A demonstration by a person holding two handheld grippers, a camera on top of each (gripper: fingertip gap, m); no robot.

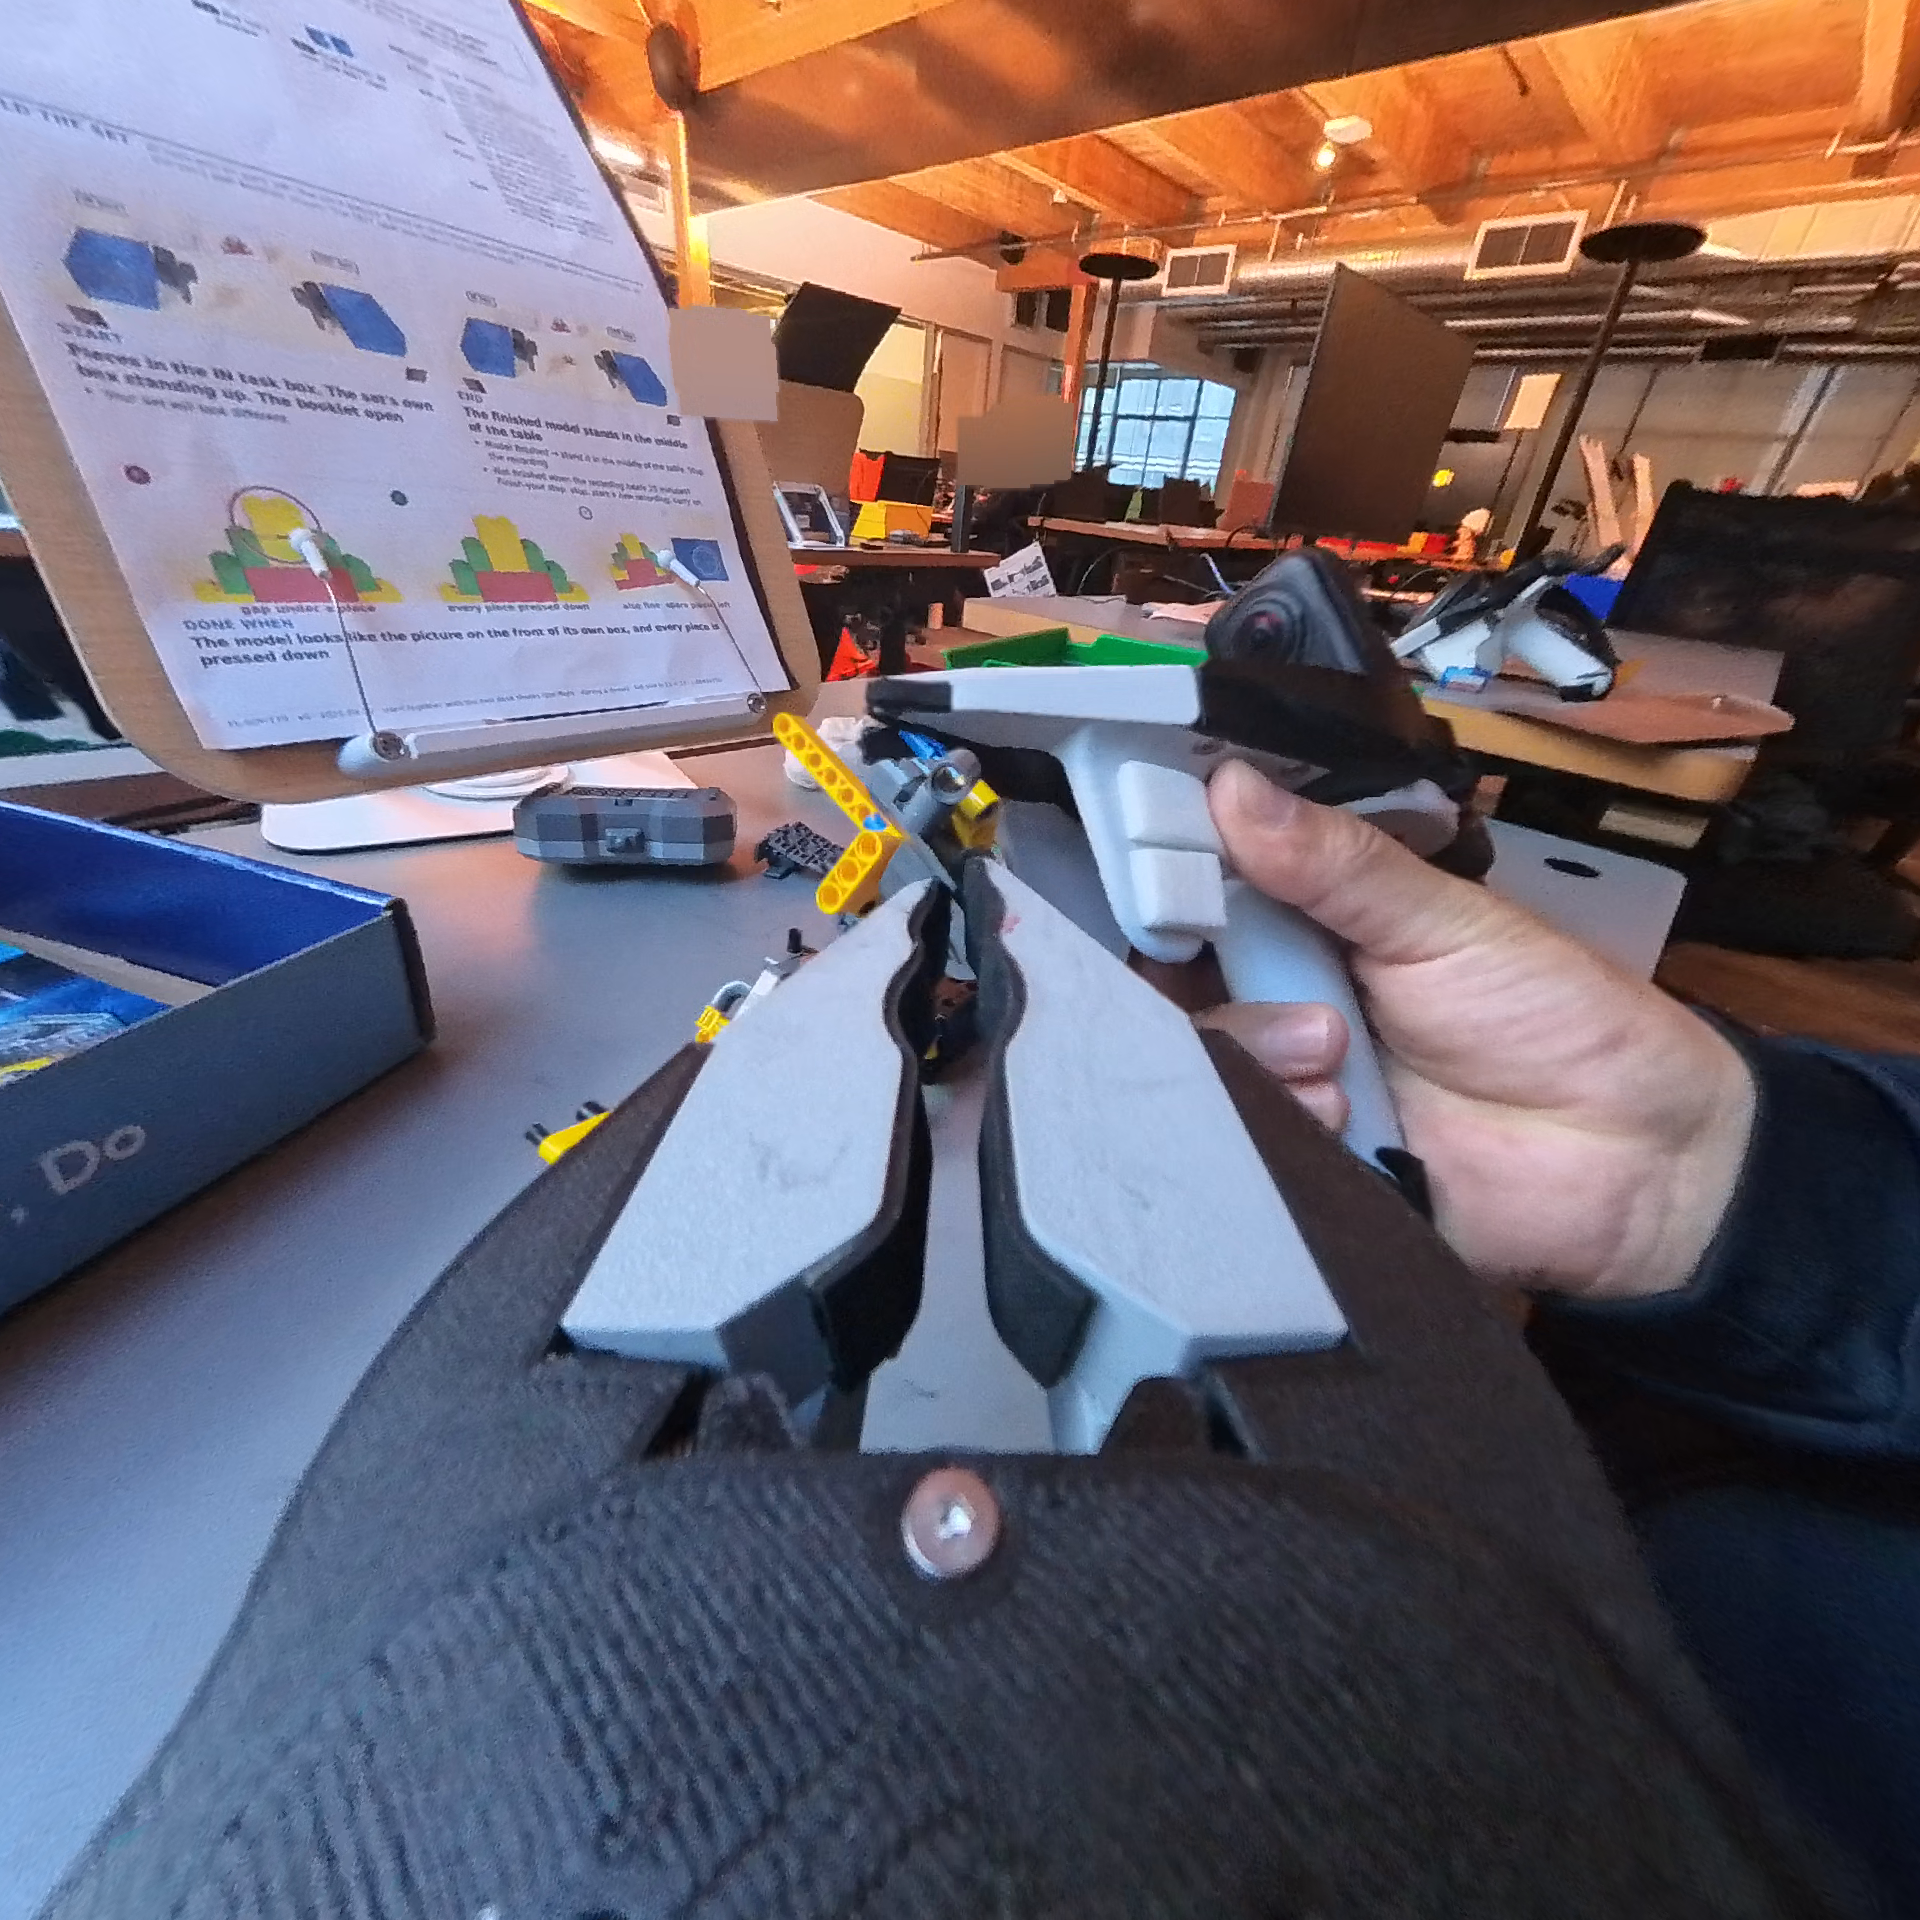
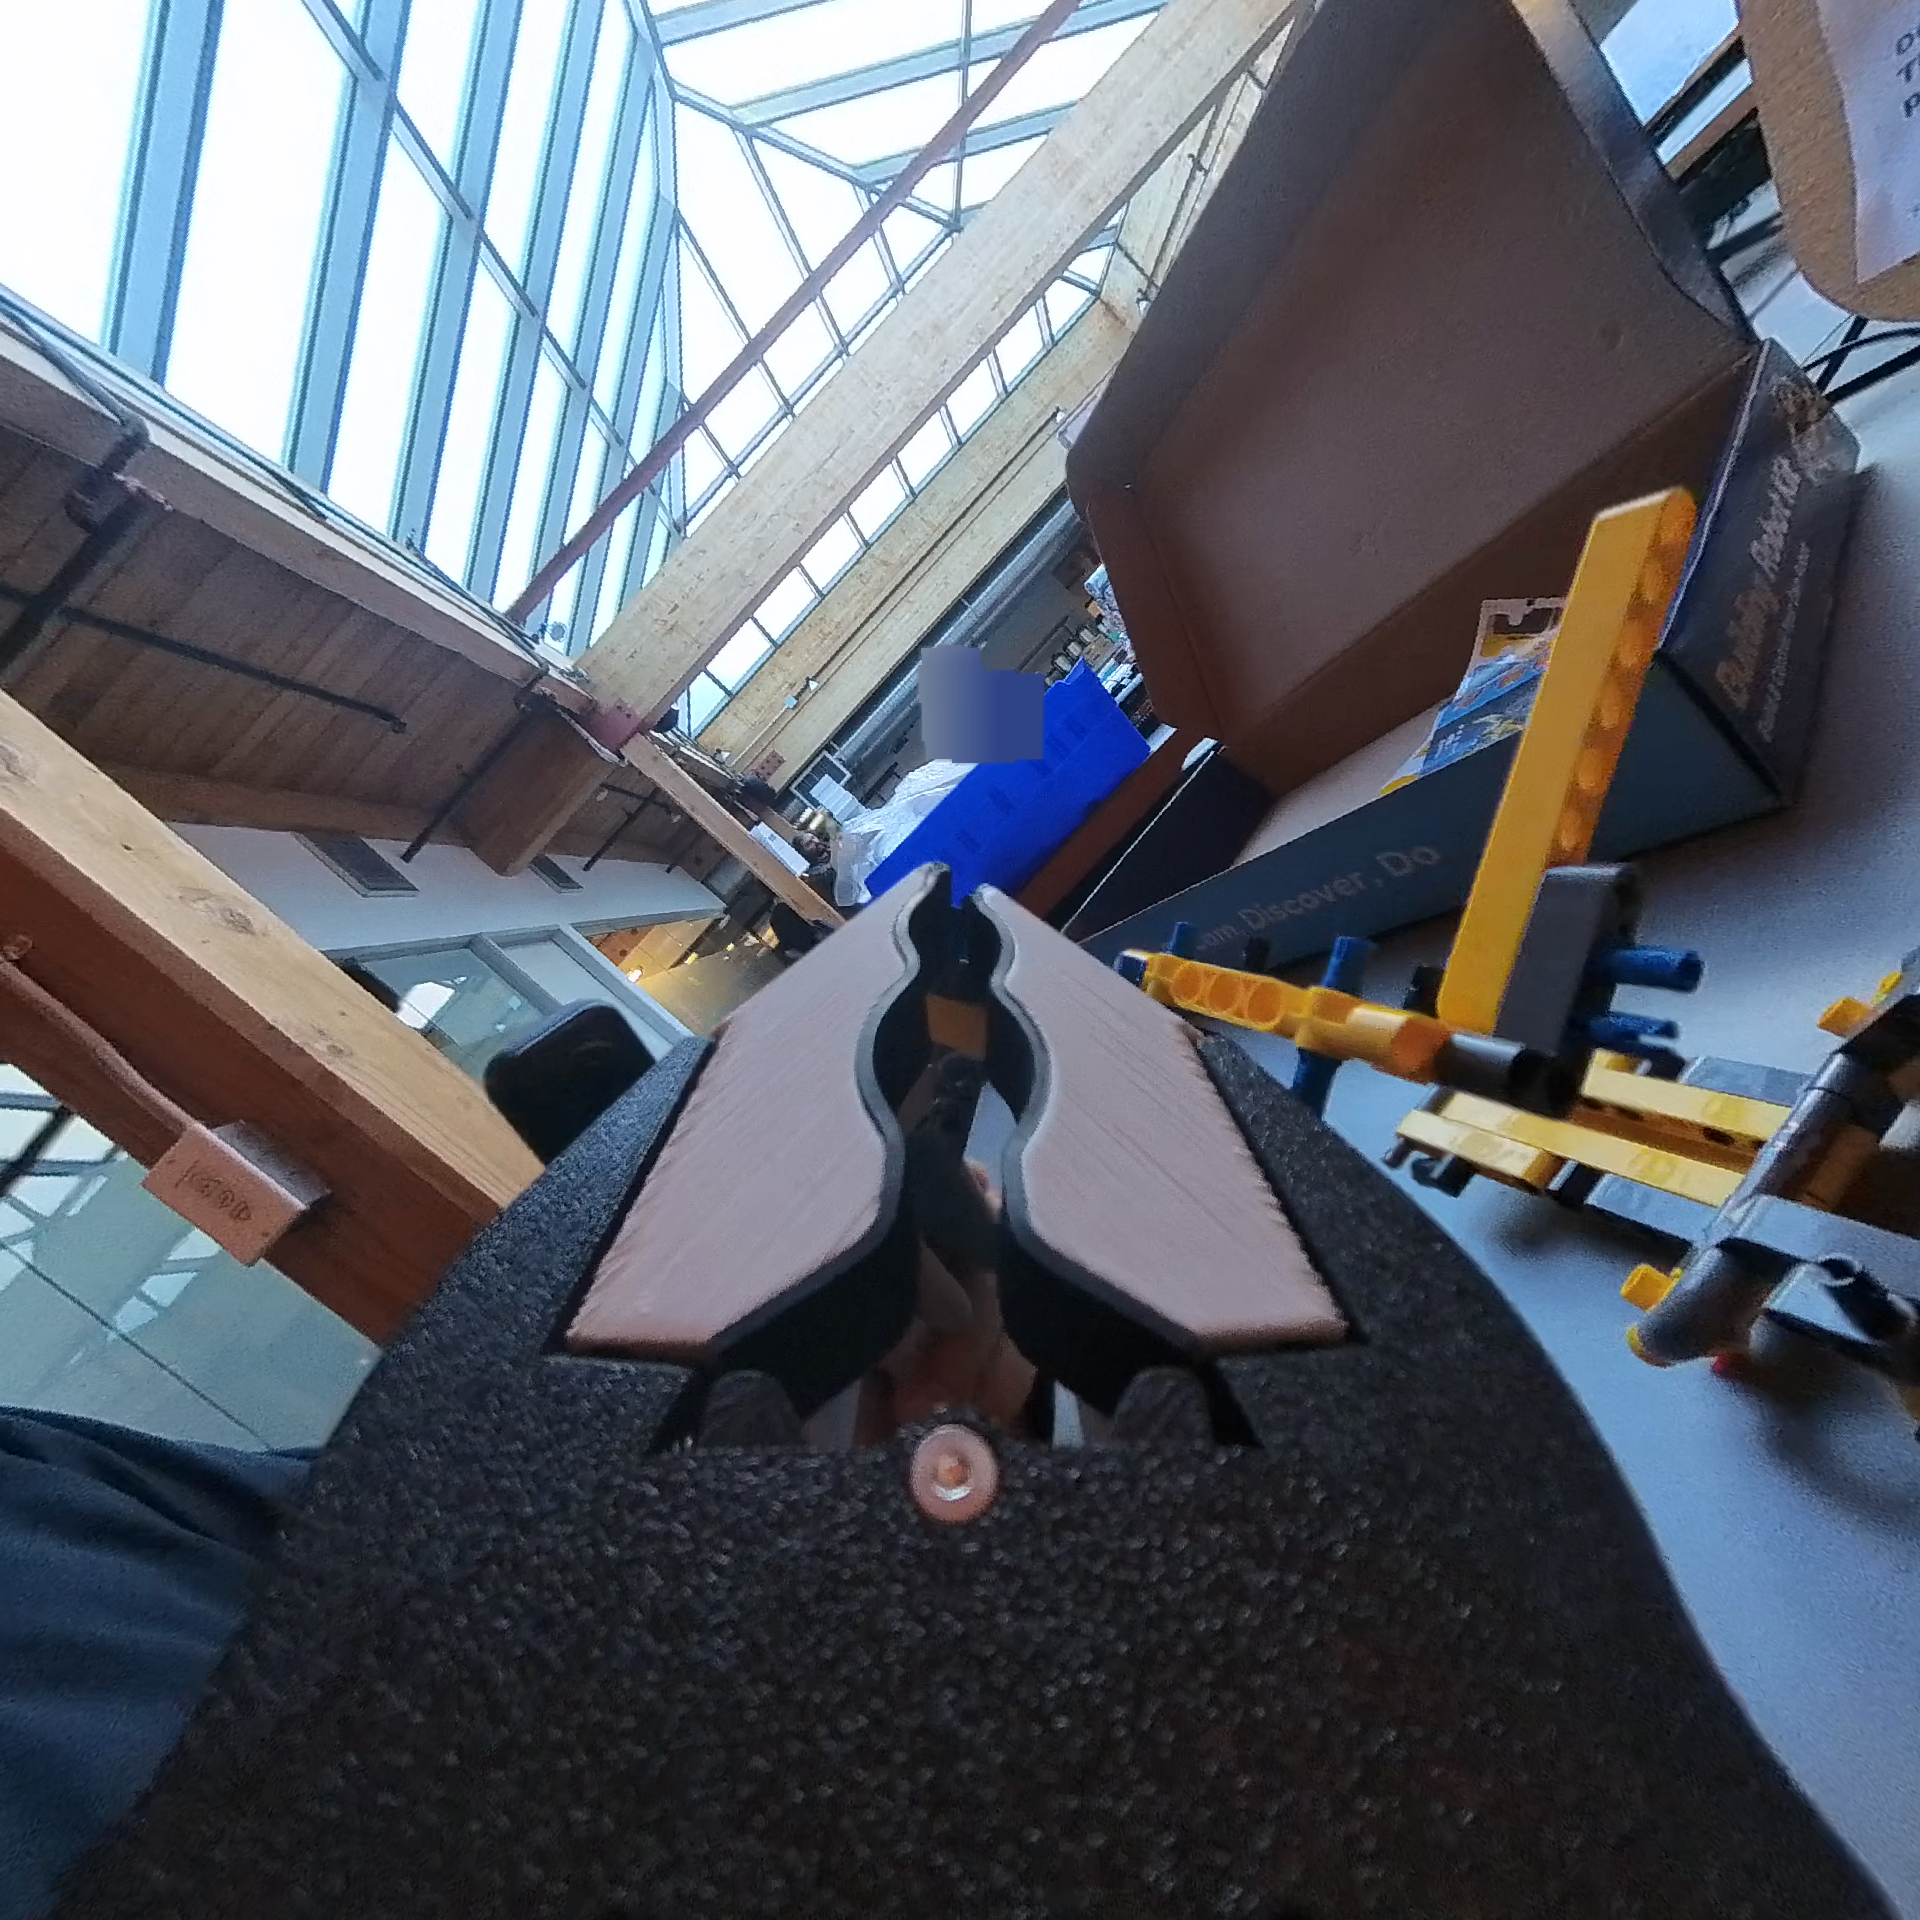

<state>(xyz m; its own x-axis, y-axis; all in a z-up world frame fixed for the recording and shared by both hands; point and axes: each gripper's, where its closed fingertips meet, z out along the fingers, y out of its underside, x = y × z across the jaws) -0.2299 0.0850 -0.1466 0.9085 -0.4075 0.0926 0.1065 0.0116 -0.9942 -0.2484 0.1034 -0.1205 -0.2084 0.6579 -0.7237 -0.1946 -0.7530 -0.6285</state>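
Observation:
My left gripper [image 1: 961, 896] is shut on a dark part of a yellow and grey beam model [image 1: 883, 821] and holds it just above the grey table [image 1: 540, 956]. A hand [image 1: 1455, 1039] holds my right gripper [image 1: 883, 698] just above and right of the model, with its fingers pointing left. In the right wrist view my right gripper [image 2: 961, 906] is shut on a small yellow and black piece [image 2: 954, 1016]. The model [image 2: 1538, 1049], with its blue pins and an upright yellow beam [image 2: 1590, 727], lies close by on the right.
An open blue and grey box [image 1: 208, 1039] sits at the left; it also shows in the right wrist view [image 2: 1714, 727]. A printed sheet on a stand [image 1: 364, 436] is behind it. A grey block [image 1: 623, 826], a black piece [image 1: 795, 847] and small yellow parts [image 1: 566, 1138] lie on the table. The grippers are tip to tip, or close to it. The grey block [image 1: 623, 826] is about 30 cm from both grippers' fingertips.

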